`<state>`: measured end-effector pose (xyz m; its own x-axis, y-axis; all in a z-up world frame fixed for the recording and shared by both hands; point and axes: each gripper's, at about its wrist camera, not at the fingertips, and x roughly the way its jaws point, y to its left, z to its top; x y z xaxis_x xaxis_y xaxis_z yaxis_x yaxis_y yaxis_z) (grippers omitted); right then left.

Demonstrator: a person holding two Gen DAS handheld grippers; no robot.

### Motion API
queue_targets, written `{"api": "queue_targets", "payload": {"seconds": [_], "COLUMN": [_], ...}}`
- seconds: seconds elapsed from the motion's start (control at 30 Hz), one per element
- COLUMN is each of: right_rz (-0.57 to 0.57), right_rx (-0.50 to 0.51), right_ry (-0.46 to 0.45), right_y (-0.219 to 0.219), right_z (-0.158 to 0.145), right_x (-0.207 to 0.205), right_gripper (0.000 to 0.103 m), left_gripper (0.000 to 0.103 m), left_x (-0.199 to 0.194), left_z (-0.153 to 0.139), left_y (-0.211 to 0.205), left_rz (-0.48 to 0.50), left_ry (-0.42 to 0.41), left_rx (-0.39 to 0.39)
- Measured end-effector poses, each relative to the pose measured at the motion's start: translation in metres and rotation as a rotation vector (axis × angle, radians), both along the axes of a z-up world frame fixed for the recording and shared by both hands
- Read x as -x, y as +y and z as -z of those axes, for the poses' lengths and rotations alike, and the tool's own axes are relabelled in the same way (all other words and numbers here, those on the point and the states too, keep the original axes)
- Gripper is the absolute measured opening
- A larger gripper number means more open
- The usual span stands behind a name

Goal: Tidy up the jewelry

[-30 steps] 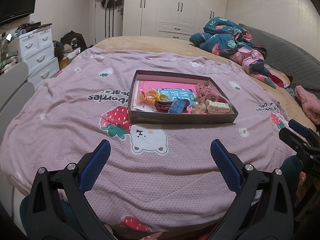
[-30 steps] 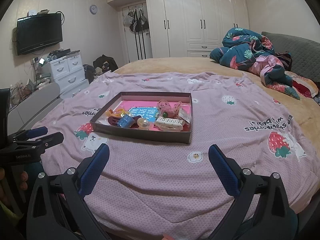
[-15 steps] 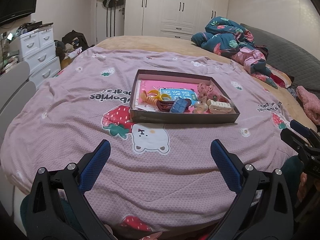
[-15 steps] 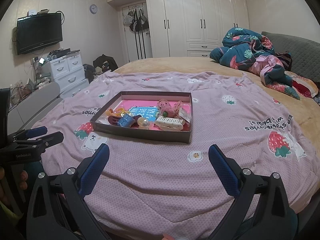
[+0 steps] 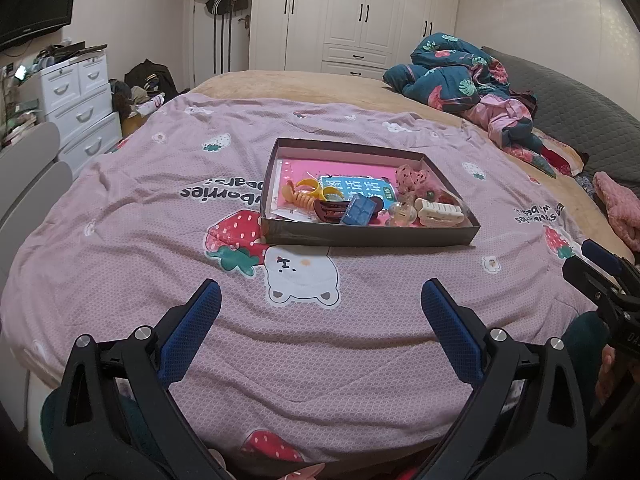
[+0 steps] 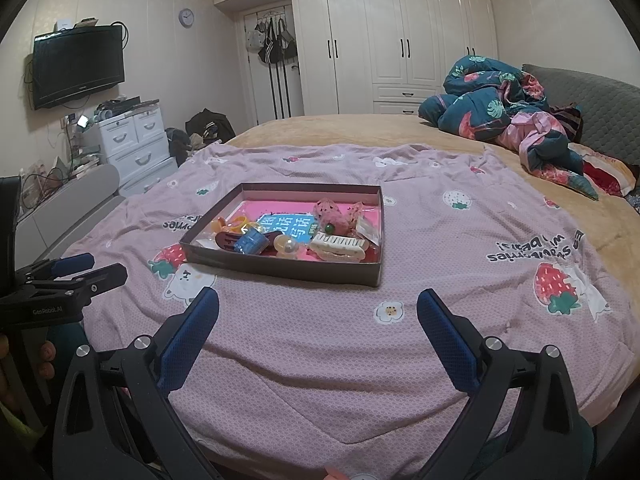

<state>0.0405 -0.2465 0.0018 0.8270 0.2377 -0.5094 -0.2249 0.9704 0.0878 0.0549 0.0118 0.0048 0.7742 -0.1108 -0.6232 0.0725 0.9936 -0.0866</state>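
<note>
- Hovering low over the near edge of the bed (image 5: 120,248), left tool (image 5: 320,300) spread wide, blue pads (image 5: 192,328) well apart, nothing between them.
- Right tool (image 6: 318,304) matches it: fingers splayed wide, empty, above the pink sheet (image 6: 440,248).
- Each tool peeks into the other's view: the right one at the far right edge of the left camera, the left one at the far left edge of the right camera.
- Box (image 5: 372,236) sits flat mid-bed on the sheet, well ahead of both tools, touched by neither.
- Inside the box, a jumble, crowded toward the near wall: blue clip (image 5: 358,210) leaning on a dark claw clip (image 5: 326,210).
- Cream claw clip (image 5: 440,212) lies toward the near right corner, just beside a clear round piece (image 5: 402,214).
- Yellow rings (image 5: 310,188) and an orange coil (image 5: 298,200) sit at the left side.
- Blue card (image 5: 358,188) lies flat on the pink lining in the middle.
- Pink spotted scrunchie (image 5: 412,178) sits at the right, behind the cream clip.
- Bear print (image 5: 302,276) on the sheet lies just before the box's near left corner, a strawberry print (image 5: 236,240) next to it.
- Crumpled quilt (image 6: 500,100) piled at the far right of the bed.
- White drawers (image 6: 132,140) stand by the left wall, TV (image 6: 78,66) mounted above.
</note>
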Motion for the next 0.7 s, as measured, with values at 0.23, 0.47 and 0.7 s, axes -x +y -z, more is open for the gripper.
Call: {"api": "queue_targets", "payload": {"seconds": [0.23,0.47,0.7], "right_rz": [0.005,0.015,0.036], "right_rx": [0.001,0.005,-0.004], "right_ry": [-0.003,-0.008,0.003], "right_y": [-0.003,-0.003,-0.008], "right_z": [0.000,-0.003,-0.001], "right_x": [0.001,0.001,-0.008], "right_gripper": [0.099,0.099,0.099], "left_gripper": [0.094,0.094,0.094], "left_x": [0.000,-0.002,-0.010], "left_z": [0.000,0.002,0.009], "left_y": [-0.001,0.005,0.010], "left_rz": [0.000,0.008,-0.044], "left_ry": [0.001,0.012,0.032], "left_rx": [0.000,0.022,-0.004]}}
